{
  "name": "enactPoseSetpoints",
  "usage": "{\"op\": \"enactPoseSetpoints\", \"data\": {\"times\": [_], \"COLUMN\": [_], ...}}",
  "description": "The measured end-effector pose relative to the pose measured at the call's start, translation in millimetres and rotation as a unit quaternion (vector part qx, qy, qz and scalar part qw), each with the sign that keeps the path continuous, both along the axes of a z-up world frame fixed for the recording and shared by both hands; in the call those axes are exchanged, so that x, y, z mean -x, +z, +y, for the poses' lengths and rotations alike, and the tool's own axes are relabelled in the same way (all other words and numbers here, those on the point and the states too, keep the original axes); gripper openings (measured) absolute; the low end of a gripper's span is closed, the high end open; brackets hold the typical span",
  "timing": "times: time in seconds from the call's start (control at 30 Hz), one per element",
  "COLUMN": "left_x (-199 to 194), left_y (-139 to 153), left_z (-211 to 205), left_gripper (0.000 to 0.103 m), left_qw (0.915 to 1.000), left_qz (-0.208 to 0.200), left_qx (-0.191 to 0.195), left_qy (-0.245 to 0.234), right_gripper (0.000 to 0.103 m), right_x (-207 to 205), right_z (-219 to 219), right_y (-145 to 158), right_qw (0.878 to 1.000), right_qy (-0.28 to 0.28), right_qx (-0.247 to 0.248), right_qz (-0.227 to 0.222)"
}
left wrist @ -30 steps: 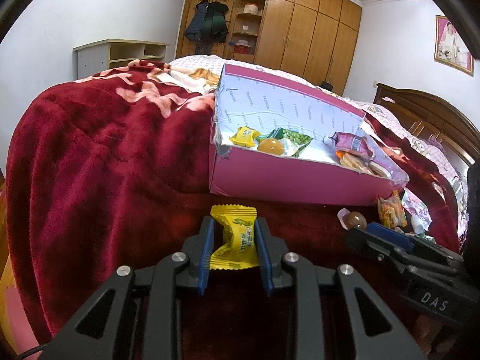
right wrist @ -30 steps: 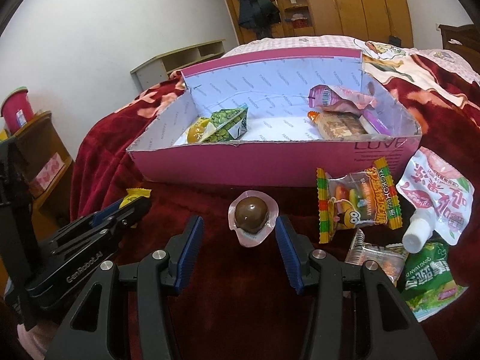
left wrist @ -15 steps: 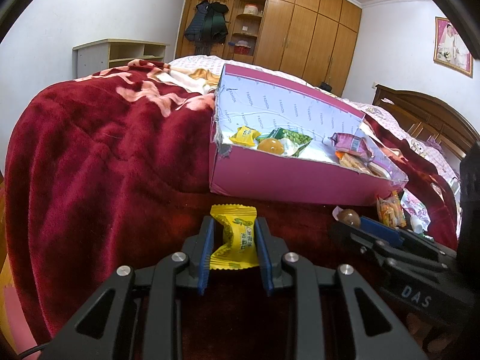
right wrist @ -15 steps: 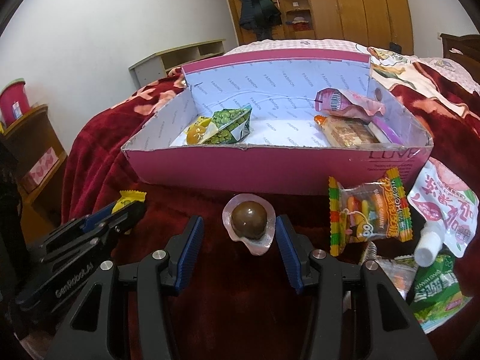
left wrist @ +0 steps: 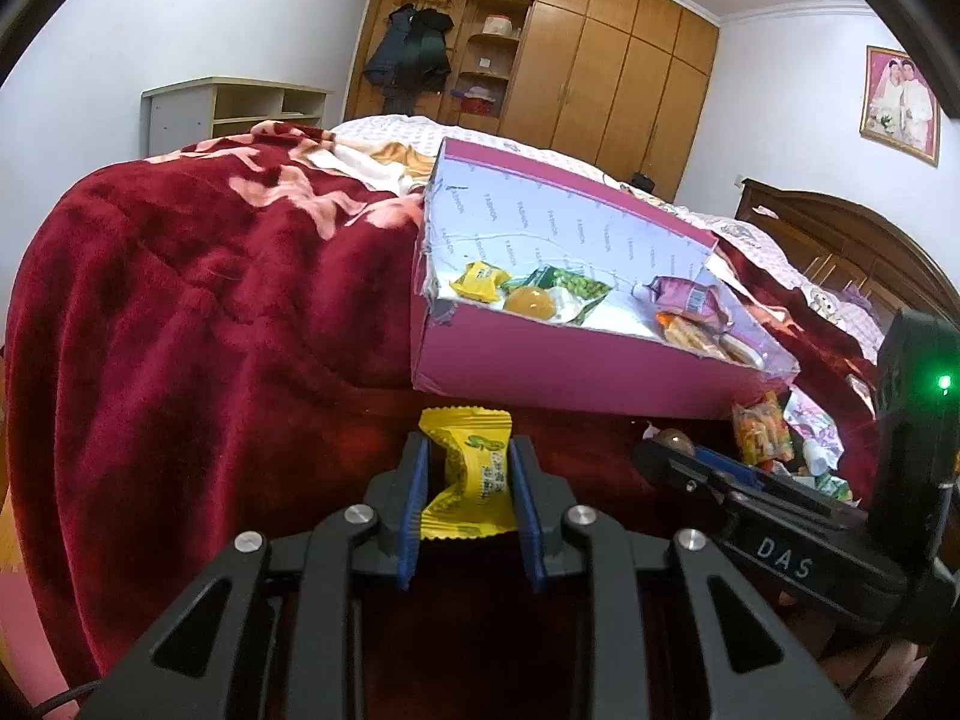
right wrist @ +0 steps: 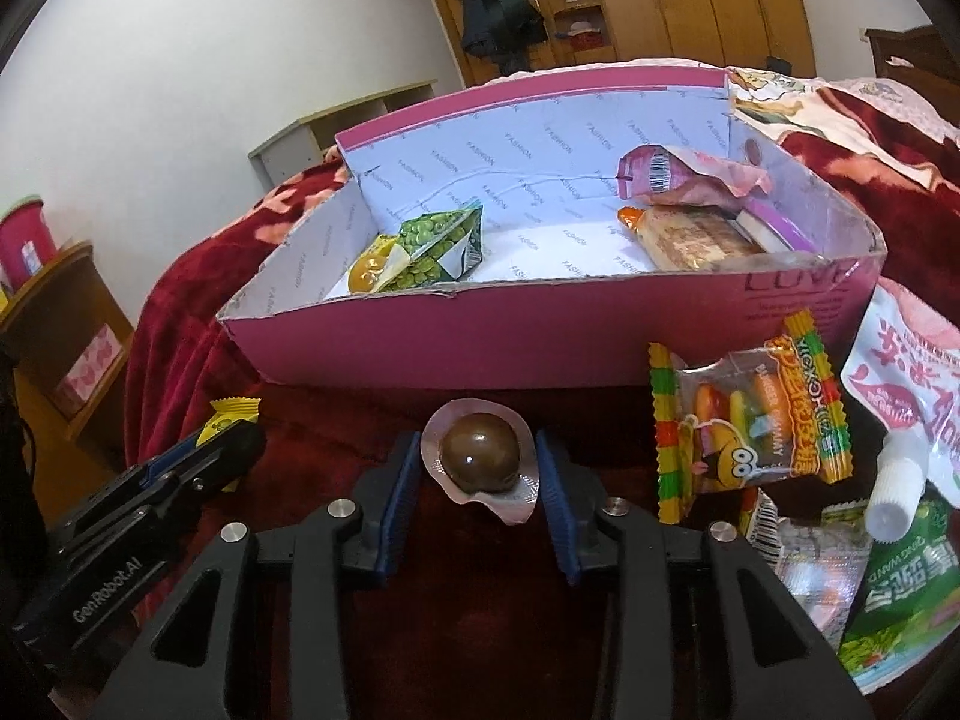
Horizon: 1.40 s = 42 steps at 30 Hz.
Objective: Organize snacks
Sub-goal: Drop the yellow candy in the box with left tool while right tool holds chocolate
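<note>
My left gripper (left wrist: pixel 467 456) is shut on a yellow wrapped candy (left wrist: pixel 468 474), held just above the red blanket in front of the pink box (left wrist: pixel 570 372). It also shows at the left of the right wrist view (right wrist: pixel 231 438). My right gripper (right wrist: pixel 474 462) has its jaws closed against the wrapper of a brown chocolate ball (right wrist: pixel 480 459), in front of the box (right wrist: pixel 510 342). The box holds a green pea packet (right wrist: pixel 438 246), an orange jelly (right wrist: pixel 369 270), a pink pouch (right wrist: pixel 678 174) and a biscuit pack (right wrist: pixel 690 237).
Loose snacks lie right of the box: a striped gummy packet (right wrist: pixel 750 426), a white and pink spouted pouch (right wrist: pixel 912 402), a green packet (right wrist: pixel 900 600) and a foil pack (right wrist: pixel 804 552). The red blanket (left wrist: pixel 210 300) covers the bed. A wooden shelf (right wrist: pixel 66 348) stands left.
The right gripper has moved forward and closed its jaws on the chocolate ball. The left gripper still holds the yellow candy and has hardly moved.
</note>
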<state>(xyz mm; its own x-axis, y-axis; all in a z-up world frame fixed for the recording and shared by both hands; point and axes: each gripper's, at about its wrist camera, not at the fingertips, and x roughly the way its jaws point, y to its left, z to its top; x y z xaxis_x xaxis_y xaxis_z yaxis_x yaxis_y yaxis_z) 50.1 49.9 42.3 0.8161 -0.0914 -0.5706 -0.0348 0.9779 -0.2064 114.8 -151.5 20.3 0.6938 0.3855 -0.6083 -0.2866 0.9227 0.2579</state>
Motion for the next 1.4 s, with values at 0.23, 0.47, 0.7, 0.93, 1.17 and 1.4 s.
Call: {"op": "enactPoseSetpoints", "data": {"times": [0.23,0.47,0.7,0.93,1.17,1.4], "left_x": [5.3,8.7,4.9,-16.8,-46.8,-77.7], "left_y": [6.6,17.1,35.9,47.7,56.8,58.1], "left_z": [-4.3,-11.5,-19.9,-25.5,-29.9,-32.8], "left_gripper": [0.028,0.028,0.028,0.028,0.028,0.028], "left_qw": [1.0000,0.9999,0.9992,0.9987,0.9980,0.9977], "left_qz": [-0.002,-0.008,-0.027,-0.035,-0.035,-0.028], "left_qx": [0.001,-0.009,-0.022,-0.032,-0.047,-0.055], "left_qy": [-0.004,-0.007,-0.019,-0.022,-0.023,-0.027], "right_gripper": [0.037,0.037,0.037,0.037,0.037,0.037], "right_x": [11.8,23.5,30.1,32.6,38.5,39.9], "right_z": [-7.2,-14.8,-21.6,-27.0,-30.9,-31.8], "right_y": [2.8,8.2,11.0,17.3,26.9,34.2], "right_qw": [1.000,0.999,0.998,0.997,0.995,0.995], "right_qy": [0.000,0.014,0.029,0.033,0.037,0.036], "right_qx": [-0.018,-0.035,-0.055,-0.070,-0.079,-0.079], "right_qz": [-0.016,-0.019,-0.019,-0.024,-0.037,-0.044]}}
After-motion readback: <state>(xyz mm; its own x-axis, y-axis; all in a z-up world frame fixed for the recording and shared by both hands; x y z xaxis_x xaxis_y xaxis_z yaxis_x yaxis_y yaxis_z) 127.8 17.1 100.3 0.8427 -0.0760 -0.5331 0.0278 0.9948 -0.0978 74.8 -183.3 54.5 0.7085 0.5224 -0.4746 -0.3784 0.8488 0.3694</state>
